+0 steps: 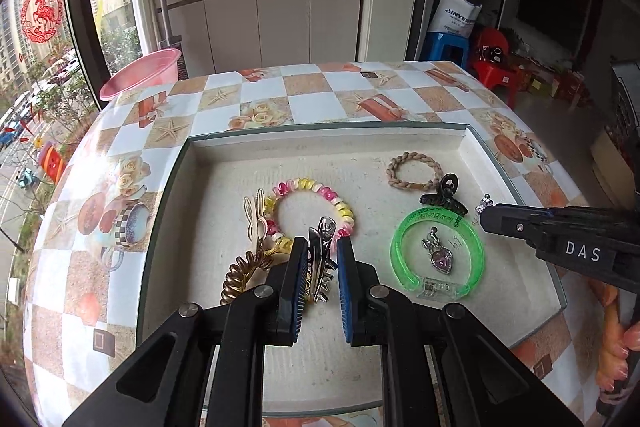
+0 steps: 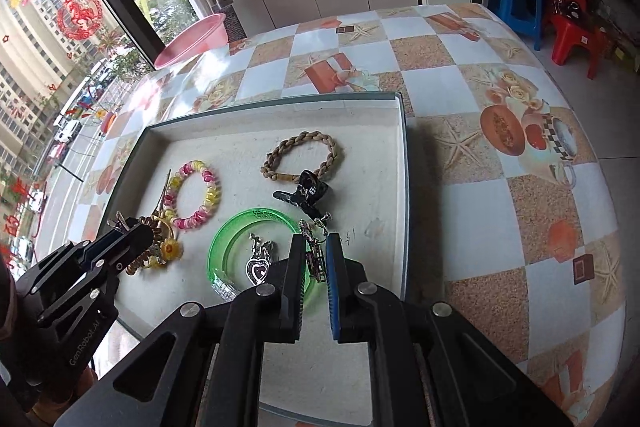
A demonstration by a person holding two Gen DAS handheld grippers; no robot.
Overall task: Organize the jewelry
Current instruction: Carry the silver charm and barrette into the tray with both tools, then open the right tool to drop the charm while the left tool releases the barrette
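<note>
My left gripper [image 1: 322, 243] is shut on a silver toothed hair clip [image 1: 325, 231], held low over the near left part of a shallow white tray [image 1: 328, 131]. From the right, my right gripper [image 1: 486, 217] comes in, and in its own view the right gripper [image 2: 315, 241] is shut on a dangling silver earring [image 2: 316, 263] above the green bangle [image 2: 218, 243]. A heart pendant [image 2: 258, 269] lies inside the bangle. The left gripper [image 2: 140, 229] shows at the tray's left with the clip's tip [image 2: 120, 221] sticking out.
In the tray lie a pink-yellow spiral tie [image 1: 316, 203], a braided tan tie [image 1: 414, 171], a black claw clip [image 1: 446, 193], a brown coil tie [image 1: 240, 275] and a beige rabbit clip [image 1: 256, 215]. A pink basin [image 1: 140, 73] sits past the checked table's far left edge.
</note>
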